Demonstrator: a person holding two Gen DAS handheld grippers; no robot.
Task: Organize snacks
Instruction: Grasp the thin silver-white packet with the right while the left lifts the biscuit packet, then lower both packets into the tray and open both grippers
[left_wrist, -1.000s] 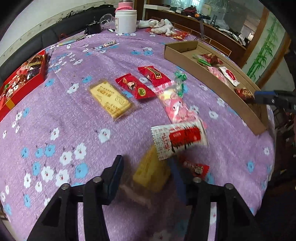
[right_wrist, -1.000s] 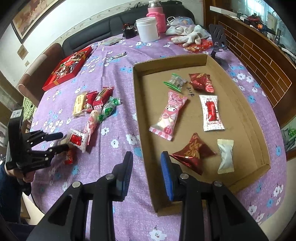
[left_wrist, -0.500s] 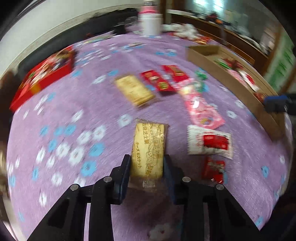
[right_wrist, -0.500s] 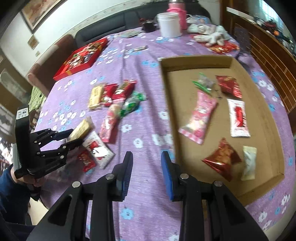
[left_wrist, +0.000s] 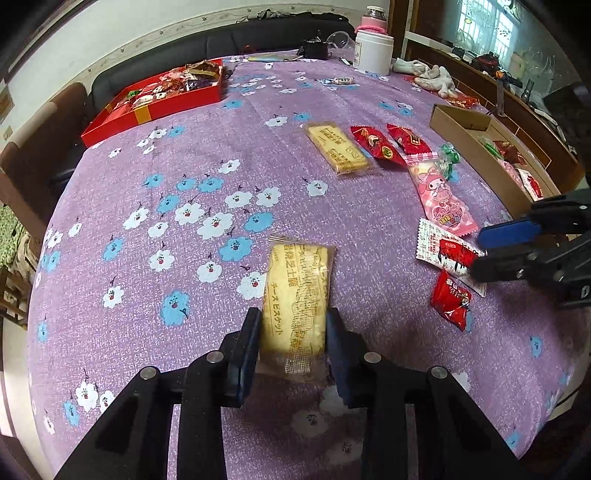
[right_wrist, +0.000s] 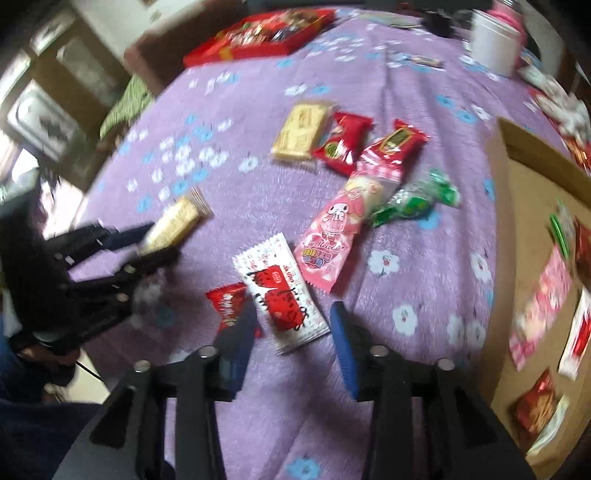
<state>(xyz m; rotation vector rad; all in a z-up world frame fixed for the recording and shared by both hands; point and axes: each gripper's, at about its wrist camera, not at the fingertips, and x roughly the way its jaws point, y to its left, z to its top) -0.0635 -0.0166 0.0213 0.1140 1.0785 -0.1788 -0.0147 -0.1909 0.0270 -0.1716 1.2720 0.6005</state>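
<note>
yellow biscuit pack (left_wrist: 295, 295) between left jaws

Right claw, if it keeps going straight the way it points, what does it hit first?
Most likely the white-and-red snack packet, lying between the opening jaws of the right claw; the picture is blurred, so depth is uncertain.

under my left gripper (left_wrist: 291, 341) the cloth (left_wrist: 192, 177) looks like matt woven fabric, purple with printed flowers. the biscuit pack (left_wrist: 295, 295) between its blue pads is clear glossy film, crinkled at the seal. right of that pack, the white wrapper (left_wrist: 443, 251) and red candy (left_wrist: 450, 299) shine like plastic foil. the gripper's arms look matt black plastic with small bright metal pins. beyond the pack, the tray (left_wrist: 476, 155) is plain brown cardboard, dull, and the red box (left_wrist: 155, 107) looks glossy card.
</note>
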